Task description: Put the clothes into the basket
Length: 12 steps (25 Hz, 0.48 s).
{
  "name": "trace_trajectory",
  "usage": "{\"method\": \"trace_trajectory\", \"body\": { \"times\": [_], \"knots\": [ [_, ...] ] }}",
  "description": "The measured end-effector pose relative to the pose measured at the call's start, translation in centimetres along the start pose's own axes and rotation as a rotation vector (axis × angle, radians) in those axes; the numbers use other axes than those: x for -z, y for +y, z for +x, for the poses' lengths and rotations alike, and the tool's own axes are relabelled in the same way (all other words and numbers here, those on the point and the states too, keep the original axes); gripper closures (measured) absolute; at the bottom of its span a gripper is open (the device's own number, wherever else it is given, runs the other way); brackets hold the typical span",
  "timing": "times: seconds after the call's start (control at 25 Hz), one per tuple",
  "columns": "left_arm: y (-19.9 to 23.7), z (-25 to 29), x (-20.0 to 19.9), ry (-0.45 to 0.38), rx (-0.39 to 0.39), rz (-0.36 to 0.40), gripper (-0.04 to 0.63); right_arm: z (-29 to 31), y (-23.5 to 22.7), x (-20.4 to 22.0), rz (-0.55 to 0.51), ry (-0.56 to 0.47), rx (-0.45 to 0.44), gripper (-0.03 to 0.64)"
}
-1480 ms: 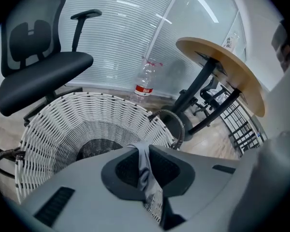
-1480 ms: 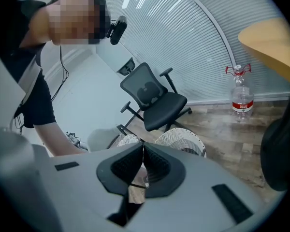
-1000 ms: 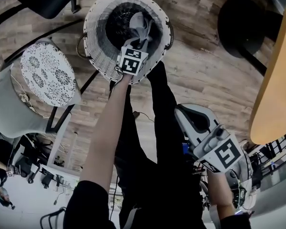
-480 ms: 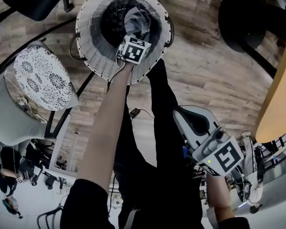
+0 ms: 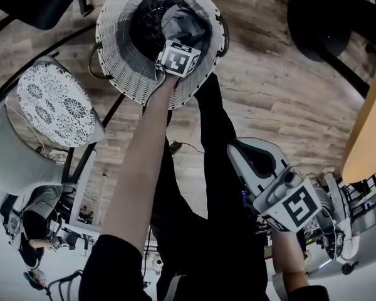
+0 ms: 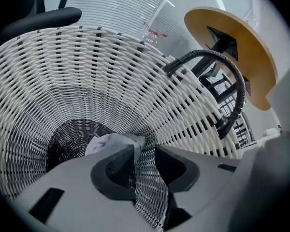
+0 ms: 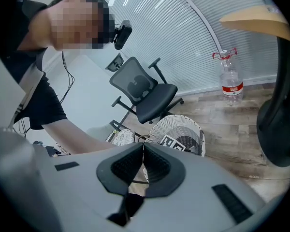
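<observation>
Two grippers in frame. Left gripper [image 6: 145,150] reaches down inside the white wicker basket [image 5: 120,58], its marker cube at the near rim. Its jaws stand apart and have just been opening; only basket weave shows in the gap between the pads. The grey garment [image 6: 112,143] lies crumpled low in the basket, just past one jaw tip, not pinched. Right gripper [image 7: 143,148] hangs low at the person's right side, well apart from the basket, jaws together with nothing between them. The basket stands on a wood-plank floor [image 5: 269,86], beside a floral-patterned seat [image 5: 56,102].
</observation>
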<state>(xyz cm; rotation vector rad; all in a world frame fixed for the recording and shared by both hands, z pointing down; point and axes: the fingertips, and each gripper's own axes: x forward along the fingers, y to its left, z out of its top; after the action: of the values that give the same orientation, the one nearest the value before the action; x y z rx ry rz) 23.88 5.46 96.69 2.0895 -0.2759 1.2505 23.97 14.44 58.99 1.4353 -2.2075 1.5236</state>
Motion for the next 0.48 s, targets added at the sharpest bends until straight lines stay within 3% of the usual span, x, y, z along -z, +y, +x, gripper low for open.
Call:
{"method": "trace_trajectory", "body": {
  "times": [0.48],
  "knots": [
    [-0.7, -5.1, -1.1, 0.001, 0.007, 0.038, 0.465, -0.1, 2.8, -1.5, -0.022, -0.042, -0.019, 0.6]
  ]
}}
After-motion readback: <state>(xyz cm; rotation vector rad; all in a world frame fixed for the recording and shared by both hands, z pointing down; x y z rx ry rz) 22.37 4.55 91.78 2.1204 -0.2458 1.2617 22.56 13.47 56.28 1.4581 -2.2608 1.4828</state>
